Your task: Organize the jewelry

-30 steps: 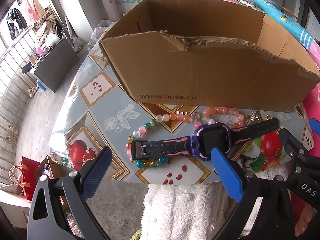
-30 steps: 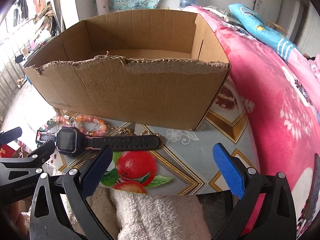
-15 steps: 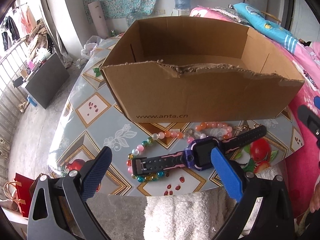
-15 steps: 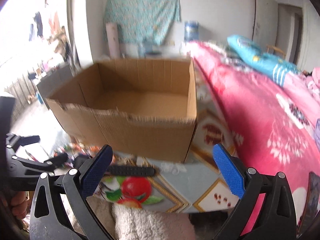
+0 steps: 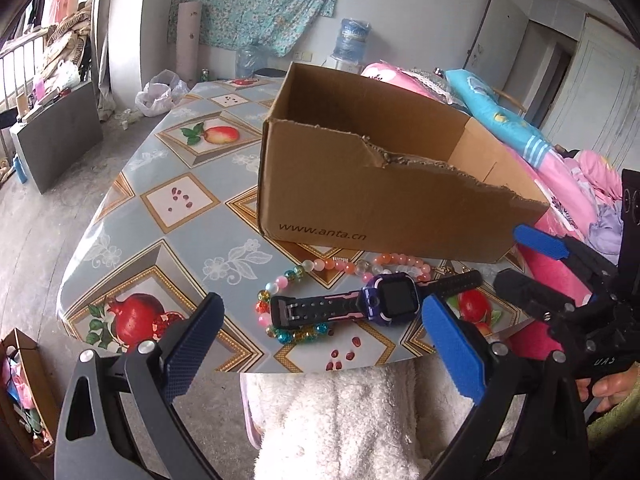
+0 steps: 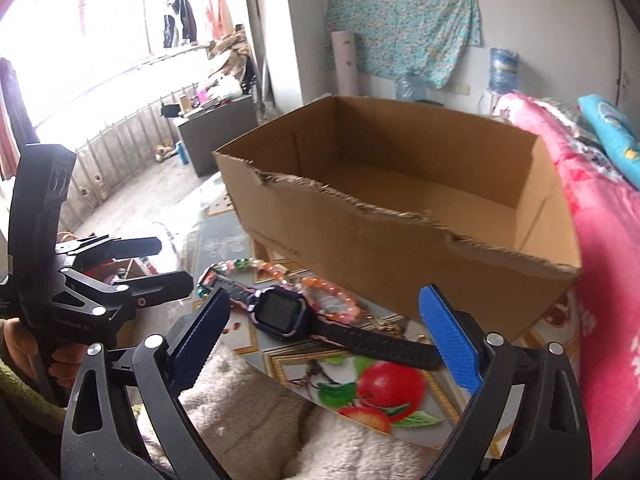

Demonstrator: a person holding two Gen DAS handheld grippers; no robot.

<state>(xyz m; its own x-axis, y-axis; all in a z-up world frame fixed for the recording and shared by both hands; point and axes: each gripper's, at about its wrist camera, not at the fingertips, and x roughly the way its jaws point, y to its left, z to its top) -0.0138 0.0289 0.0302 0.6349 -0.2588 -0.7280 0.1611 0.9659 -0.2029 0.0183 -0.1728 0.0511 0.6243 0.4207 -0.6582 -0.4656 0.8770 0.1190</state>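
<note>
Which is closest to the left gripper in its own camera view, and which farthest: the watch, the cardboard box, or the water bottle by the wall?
From the left gripper:
1. Watch, just ahead, nearer its right finger, lying on the beads.
2. Cardboard box, behind the watch on the table.
3. Water bottle, far back against the wall.

Watch and beads before the box
The right tongs (image 6: pixel 324 336), closing, pads clear of the purple watch (image 6: pixel 280 312) on the desk (image 6: pixel 400 412) beside beads (image 6: pixel 332 296).
</note>
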